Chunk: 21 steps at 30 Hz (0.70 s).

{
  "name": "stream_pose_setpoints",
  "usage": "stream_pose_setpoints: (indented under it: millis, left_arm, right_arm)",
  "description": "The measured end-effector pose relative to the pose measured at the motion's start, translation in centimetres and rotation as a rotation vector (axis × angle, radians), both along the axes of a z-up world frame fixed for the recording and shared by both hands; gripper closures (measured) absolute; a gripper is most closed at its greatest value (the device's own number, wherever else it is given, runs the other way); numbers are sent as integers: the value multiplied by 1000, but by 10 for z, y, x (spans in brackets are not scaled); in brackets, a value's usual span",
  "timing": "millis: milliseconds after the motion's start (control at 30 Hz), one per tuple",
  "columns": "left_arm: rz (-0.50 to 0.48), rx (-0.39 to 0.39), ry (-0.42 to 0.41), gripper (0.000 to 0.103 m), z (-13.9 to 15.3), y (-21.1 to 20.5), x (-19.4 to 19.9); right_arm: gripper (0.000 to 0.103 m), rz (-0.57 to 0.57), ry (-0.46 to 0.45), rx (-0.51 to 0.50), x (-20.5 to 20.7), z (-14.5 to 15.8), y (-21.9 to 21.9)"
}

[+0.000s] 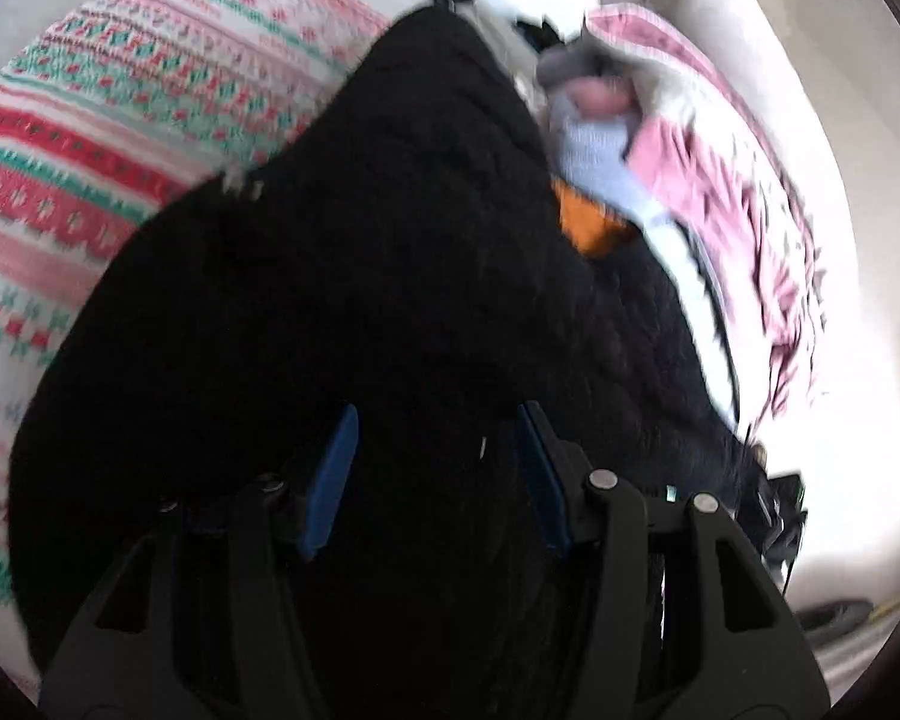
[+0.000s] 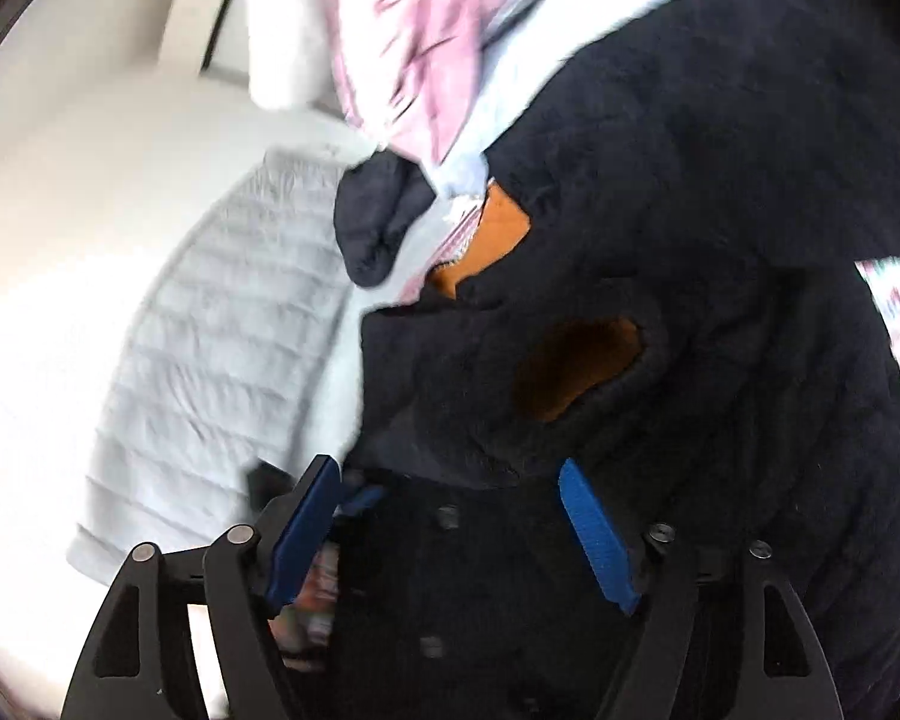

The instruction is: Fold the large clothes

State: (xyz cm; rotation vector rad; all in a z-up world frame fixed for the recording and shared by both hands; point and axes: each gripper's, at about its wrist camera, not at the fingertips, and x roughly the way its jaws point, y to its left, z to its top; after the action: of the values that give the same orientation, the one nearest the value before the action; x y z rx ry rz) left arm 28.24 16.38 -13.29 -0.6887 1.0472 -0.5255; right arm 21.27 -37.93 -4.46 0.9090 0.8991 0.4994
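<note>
Left gripper and right gripper both stood with fingers spread, released, over the dark quilted jacket; its orange lining showed.

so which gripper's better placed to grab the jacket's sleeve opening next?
Probably right. The right gripper is open just short of the navy quilted jacket's orange-lined sleeve opening. The left gripper faces plain dark quilting; only an orange scrap shows, farther off.
</note>
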Motion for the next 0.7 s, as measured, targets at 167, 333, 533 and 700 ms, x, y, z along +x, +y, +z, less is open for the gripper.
stream_pose_setpoints:
  millis: [167,333,533,700]
  left_arm:
    - [97,-88,-19,48,0,1,7]
    - [187,-57,-14,84,-7,-3,23]
    - [336,-142,-327,88,43,41,-6]
    - [336,3,-237,85,24,56,-6]
  right_arm:
    - [22,-92,126,-6,21,-25,-18]
    - [48,-74,262,-191,48,-47,26]
    - [81,-14,-3,-330,81,15,86]
    - [78,45,-194,-586,120,23,138]
